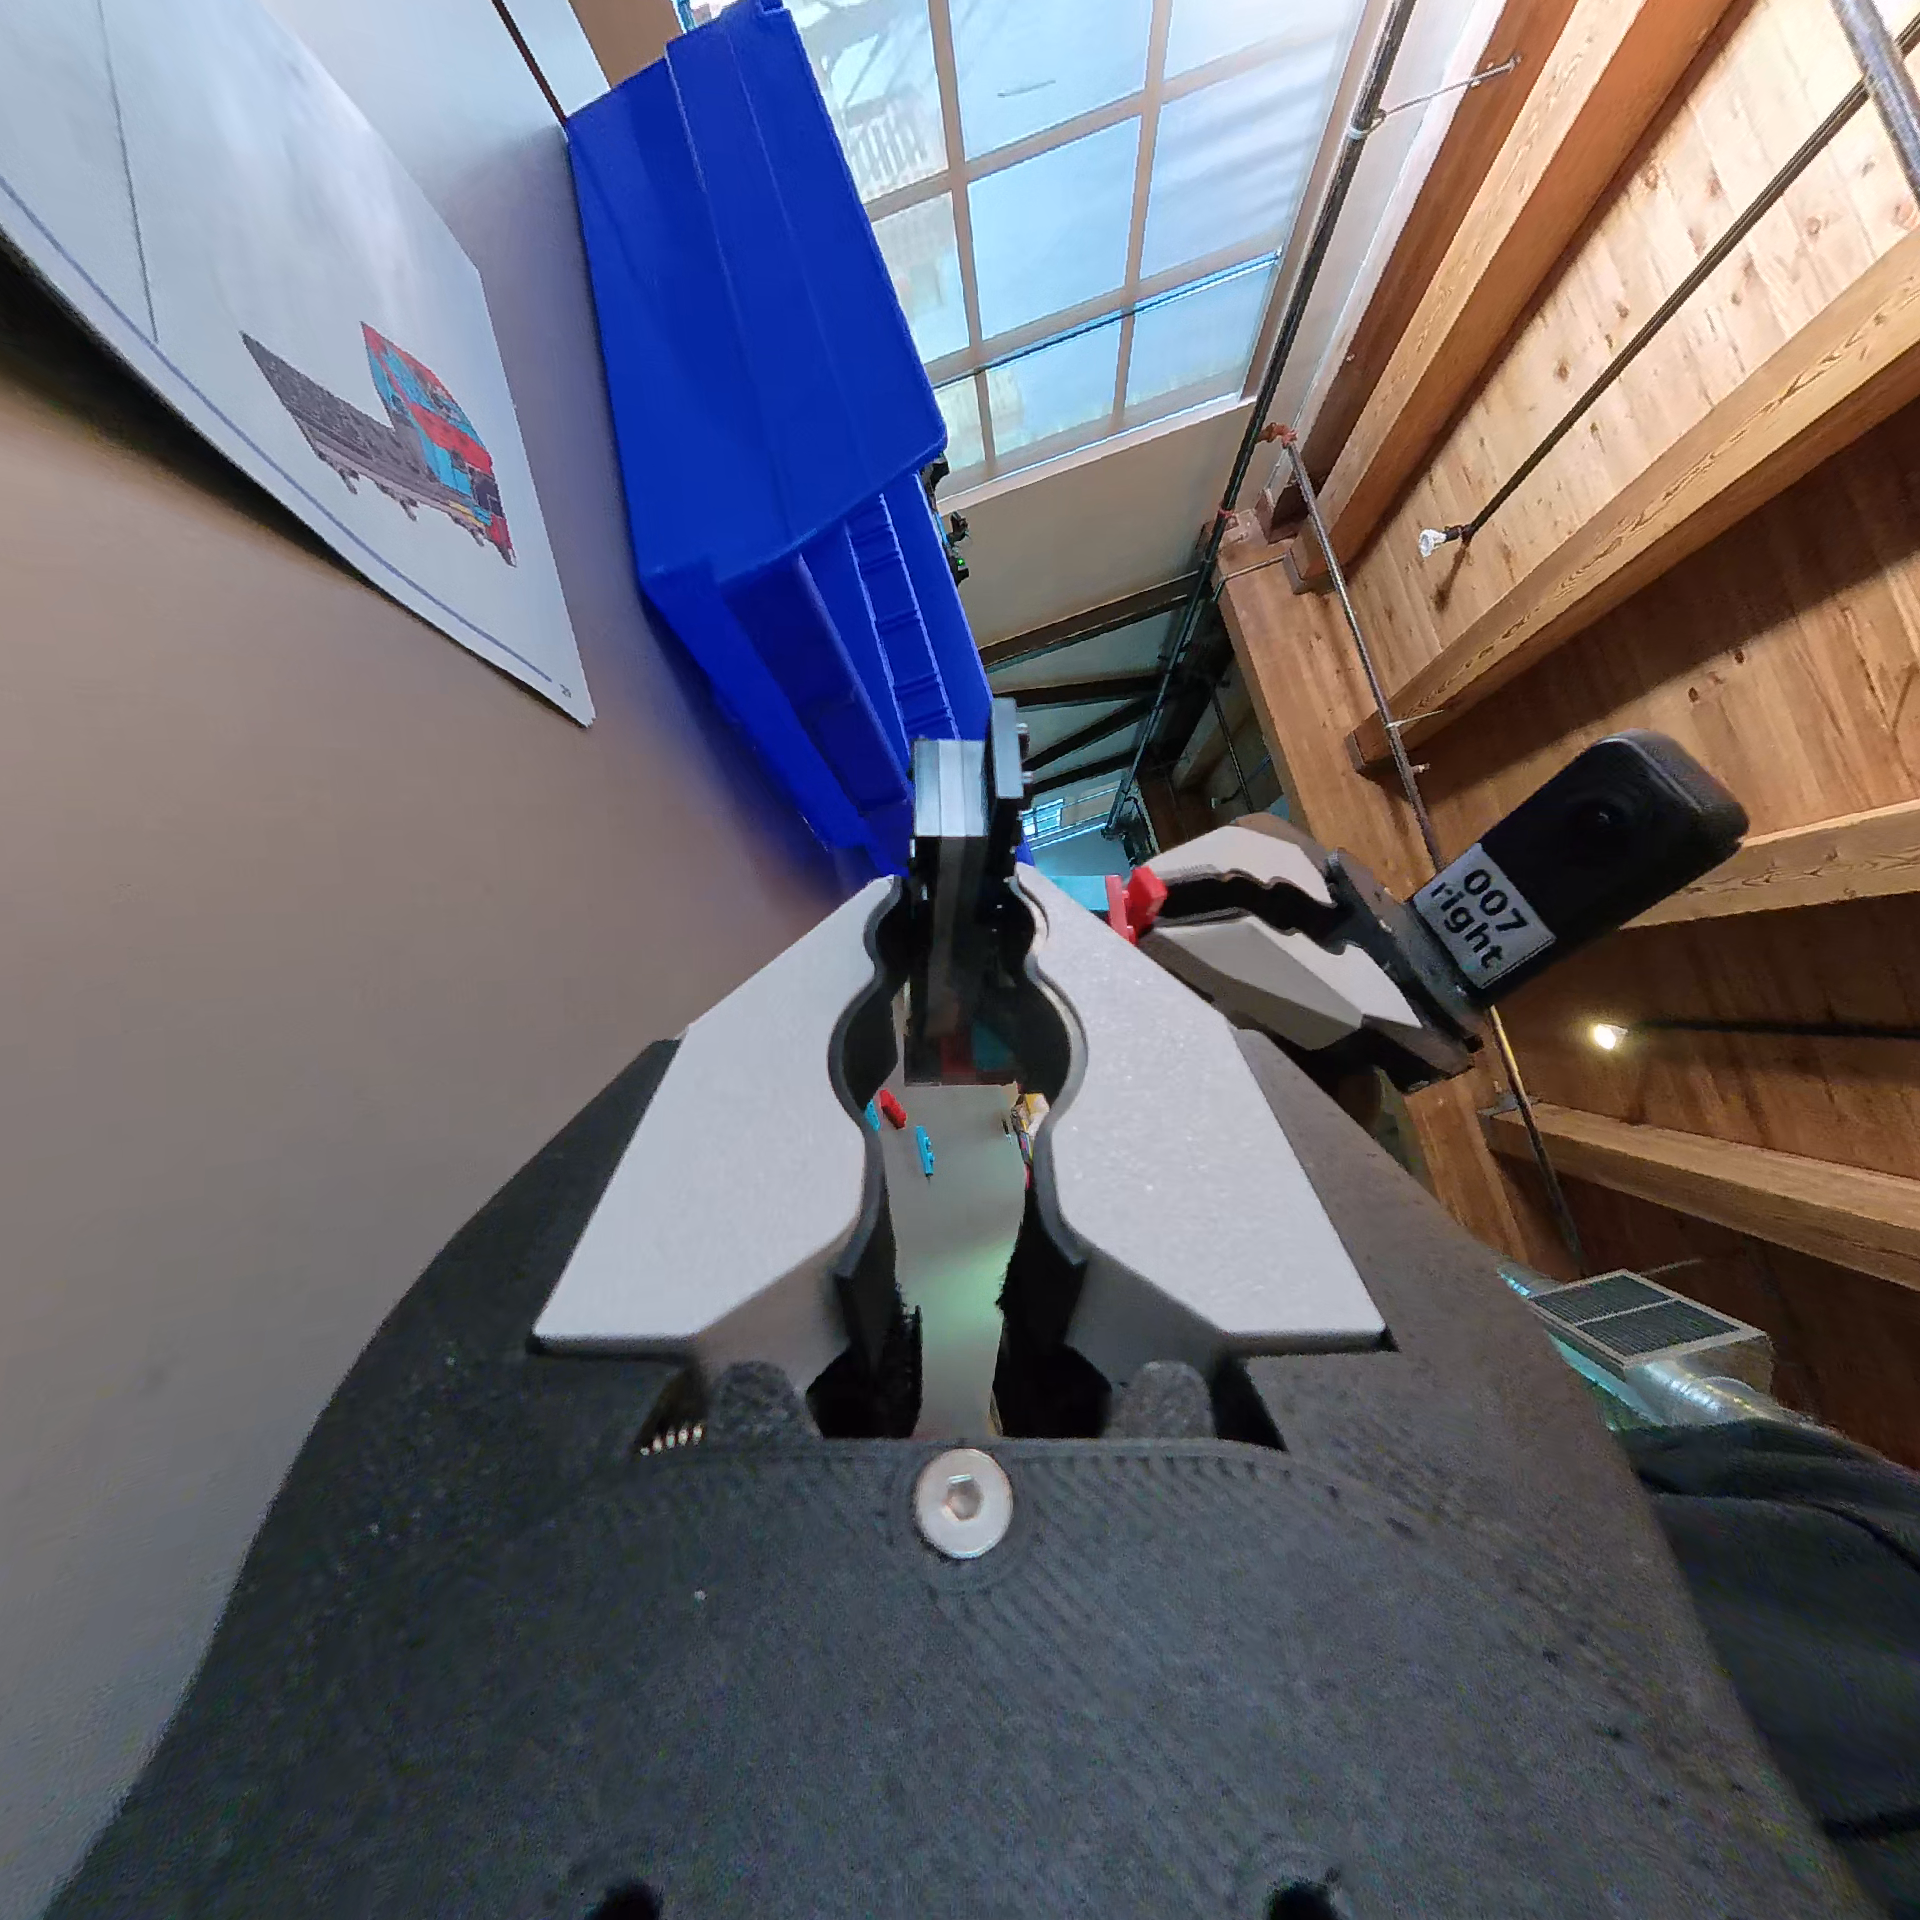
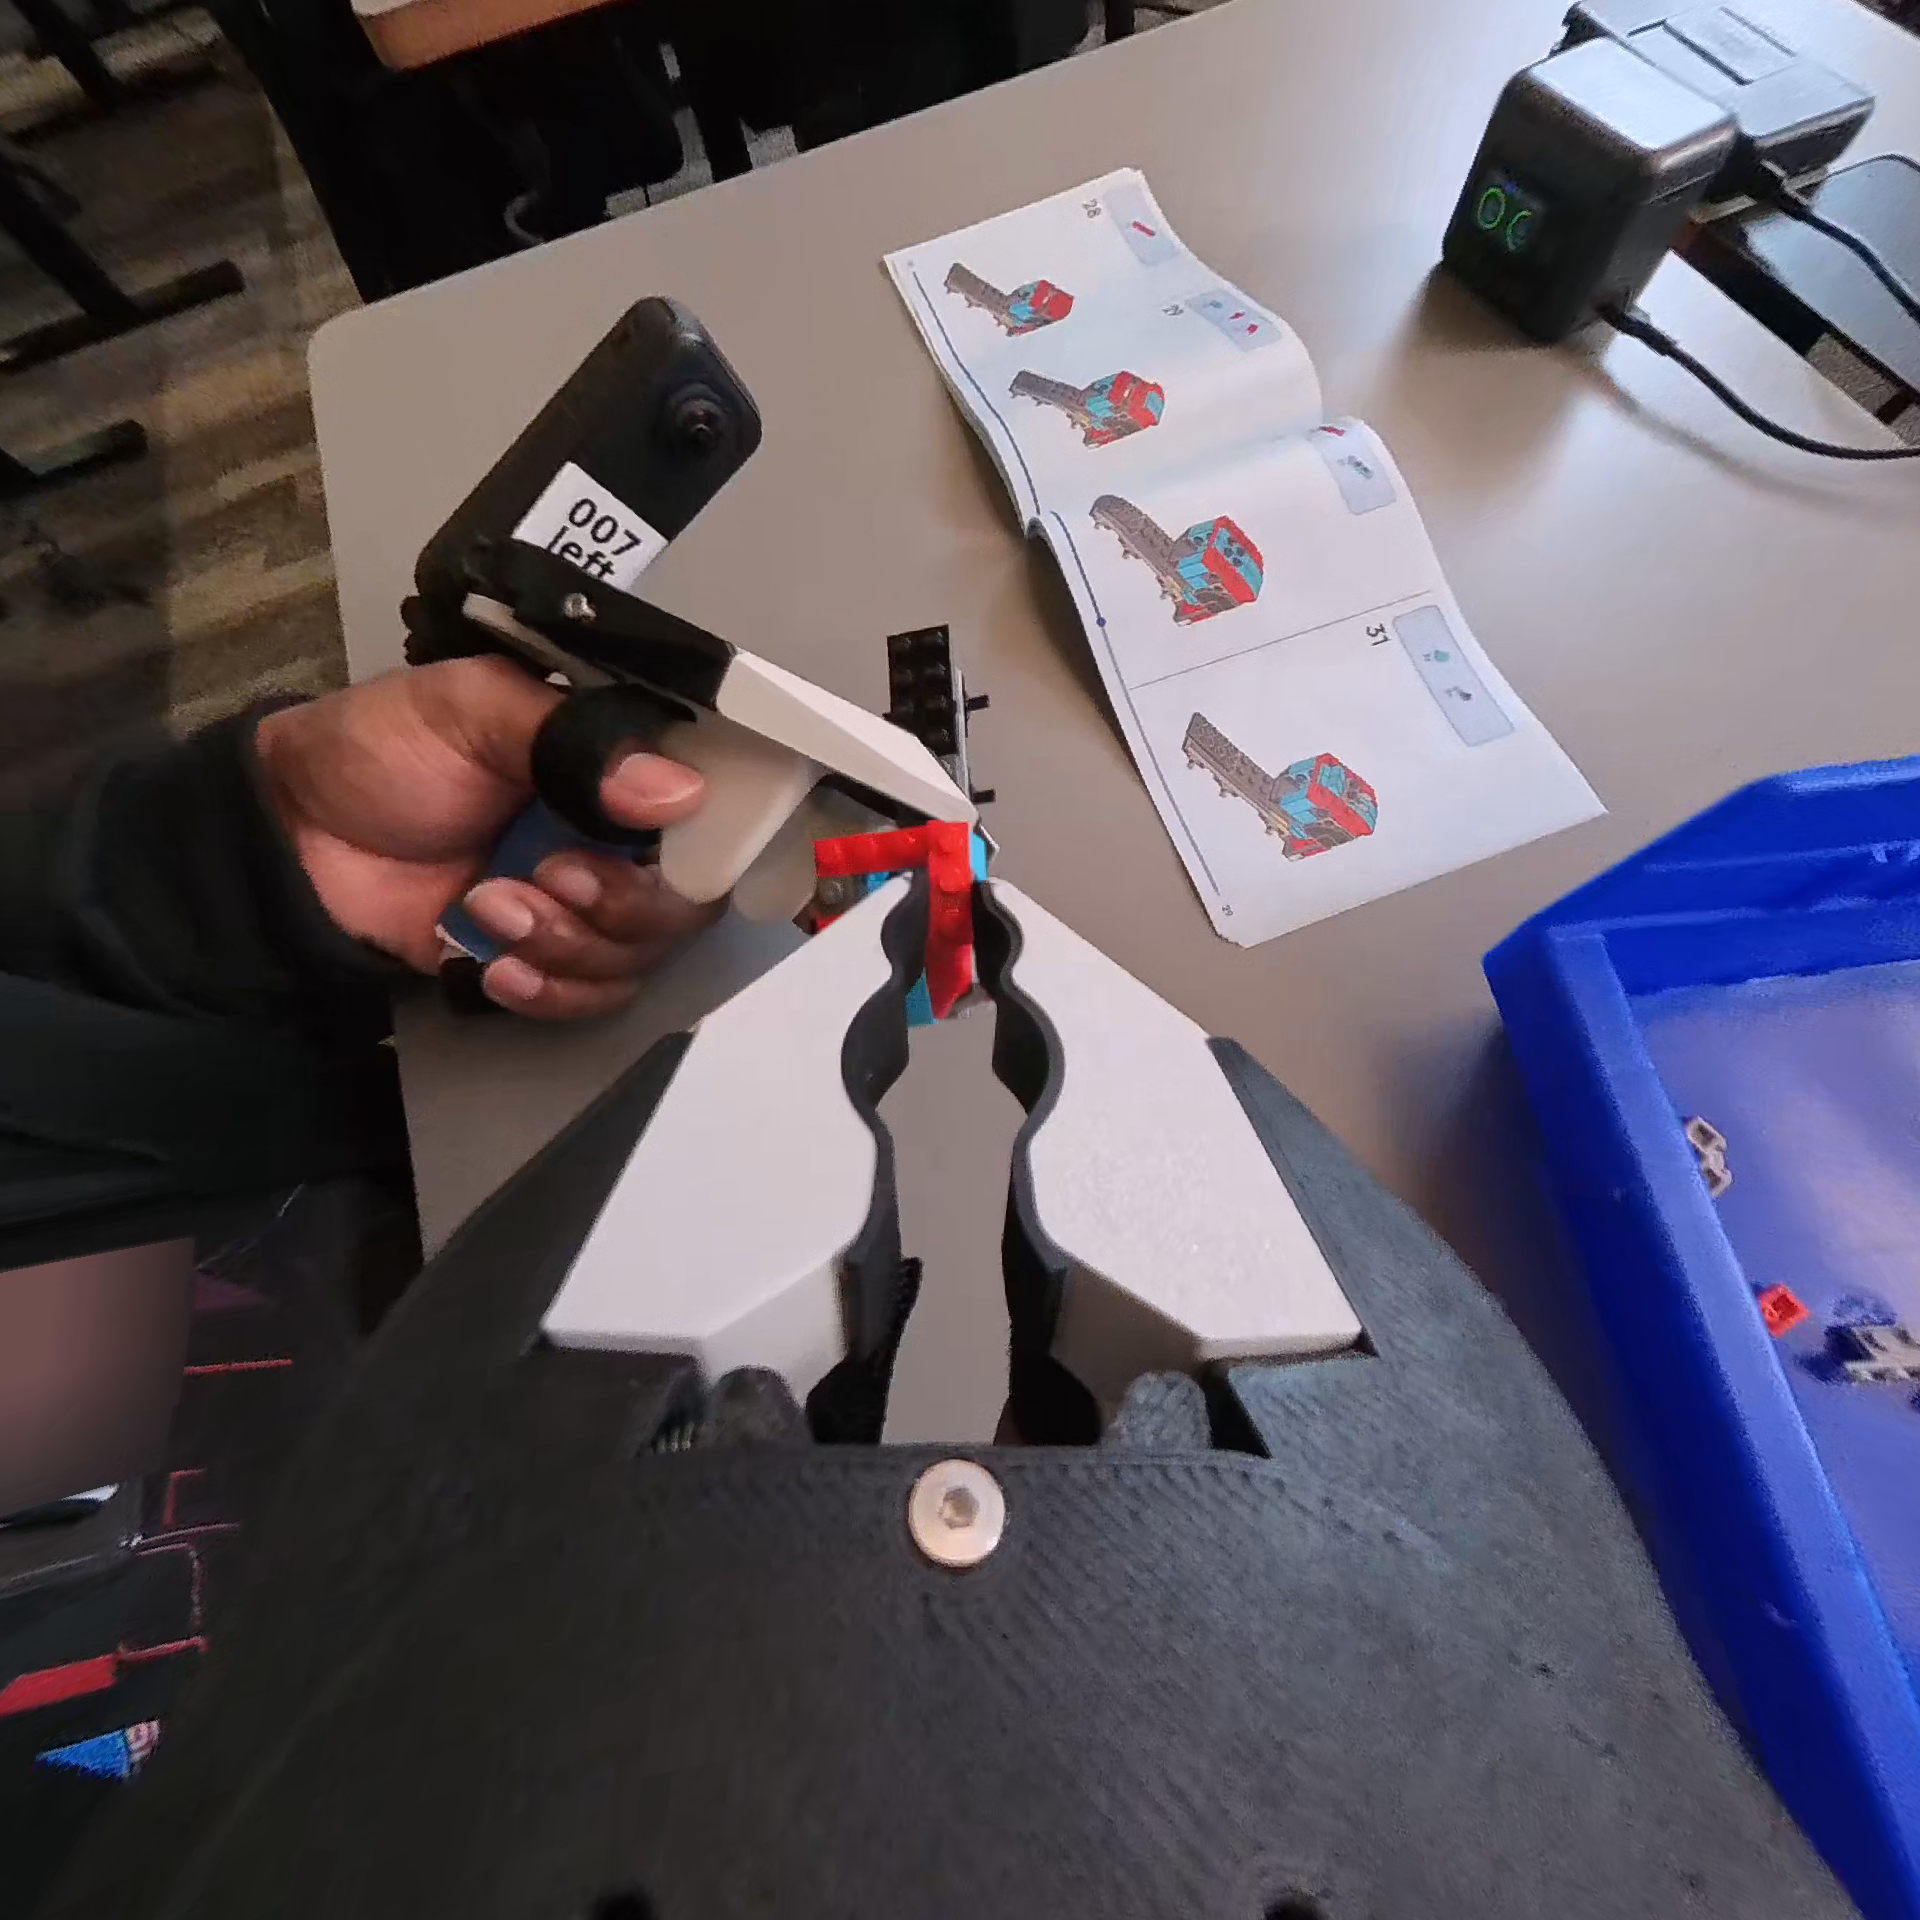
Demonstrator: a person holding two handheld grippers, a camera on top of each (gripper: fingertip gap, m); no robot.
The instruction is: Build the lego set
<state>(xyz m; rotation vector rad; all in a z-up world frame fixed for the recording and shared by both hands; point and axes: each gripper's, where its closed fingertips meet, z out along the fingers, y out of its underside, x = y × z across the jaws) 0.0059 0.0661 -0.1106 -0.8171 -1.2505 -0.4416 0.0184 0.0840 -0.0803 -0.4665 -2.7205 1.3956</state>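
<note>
Two claws: we hold one in each hand, and both meet at the lego model above the grey surface.
Lego model: a half-built truck, red and light blue at the cab end with a black studded bed sticking out away from us; we take it as our landmark.
Left claw: our left claw is clamped on the model's dark bed, which stands up between its grey fingers in the left wrist view; in the right wrist view it comes in from the left of the model.
Right claw: our right claw pinches the red and blue cab end between its fingertips, its wavy black pads pressed against the bricks.
Left hand: our hand grips that claw's handle, left of the model, in a dark sleeve.
Booklet: an open instruction booklet lies flat on the surface just beyond and to the right of the model.
Bin: a blue bin sits to the right of the model, with a few loose pieces inside, one red and some grey.
Black device: a small black box with a lit green display stands well beyond the model, past the booklet, cables running off it.
</note>
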